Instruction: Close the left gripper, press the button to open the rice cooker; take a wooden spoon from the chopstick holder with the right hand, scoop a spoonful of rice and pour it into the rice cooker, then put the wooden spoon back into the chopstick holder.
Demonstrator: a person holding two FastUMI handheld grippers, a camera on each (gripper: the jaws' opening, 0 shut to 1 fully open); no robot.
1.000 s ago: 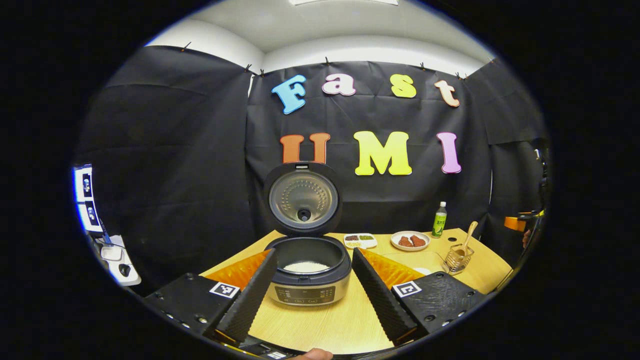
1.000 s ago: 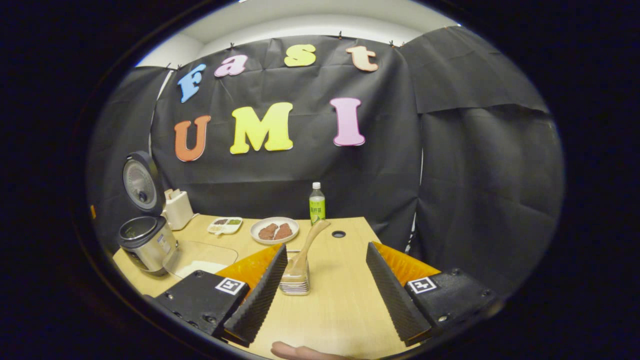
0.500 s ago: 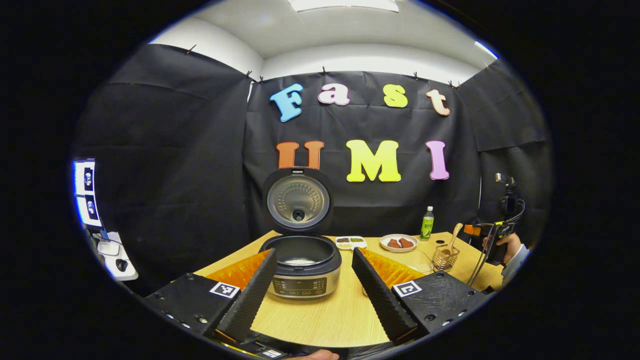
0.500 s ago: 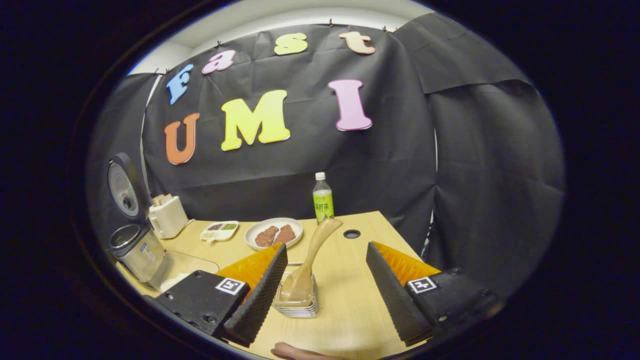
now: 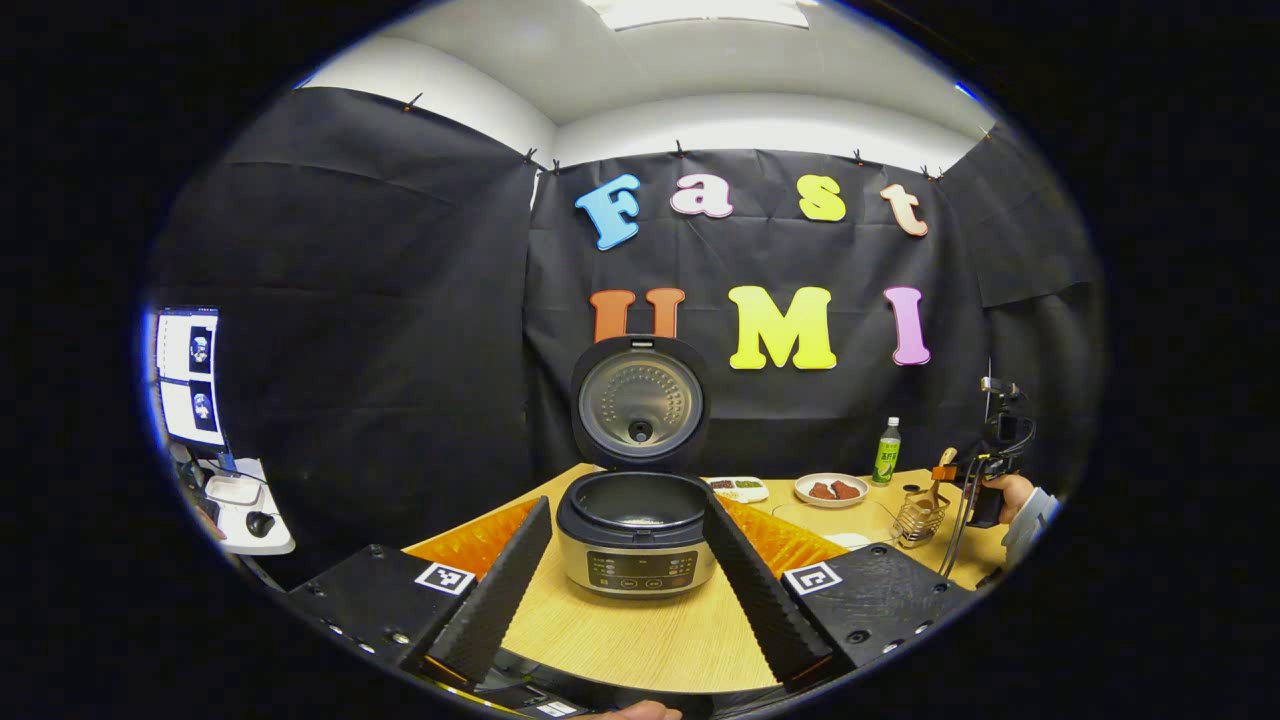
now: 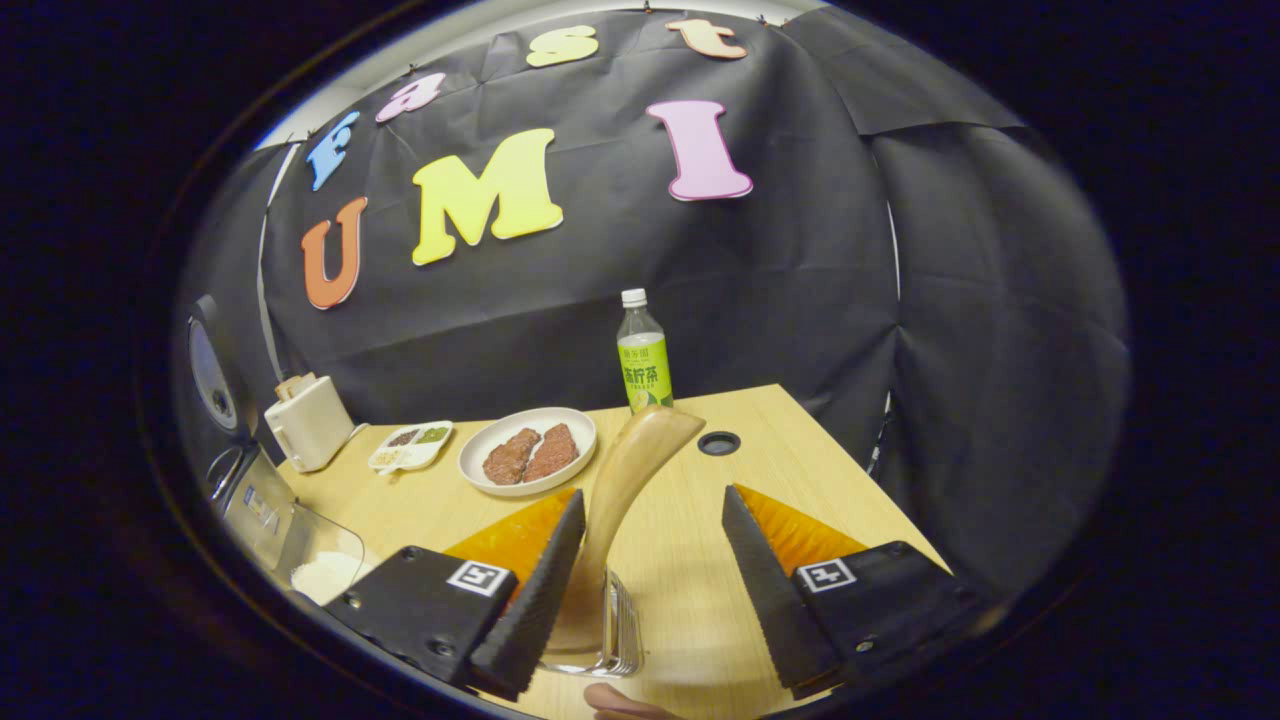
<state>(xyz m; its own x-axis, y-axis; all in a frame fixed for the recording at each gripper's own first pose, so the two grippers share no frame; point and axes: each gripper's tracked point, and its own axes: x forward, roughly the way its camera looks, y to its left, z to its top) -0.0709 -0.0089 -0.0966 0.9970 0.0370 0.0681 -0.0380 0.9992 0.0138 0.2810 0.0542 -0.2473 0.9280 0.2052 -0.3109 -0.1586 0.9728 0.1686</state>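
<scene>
Right gripper (image 6: 655, 590): jaws spread, straddling the wooden spoon (image 6: 620, 480), handle just beside the left finger, not pinched; spoon stands tilted in the chopstick holder (image 6: 610, 640) near the bench (image 6: 800, 470) right edge; left gripper (image 5: 625, 585): jaws spread, facing the rice cooker (image 5: 638, 535), lid raised, rice inside, near the front edge.

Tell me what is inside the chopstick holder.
The chopstick holder holds one wooden spoon, leaning with its handle up and out past the rim. Its lower end is hidden by the right gripper's near finger, so anything else inside cannot be seen.
</scene>
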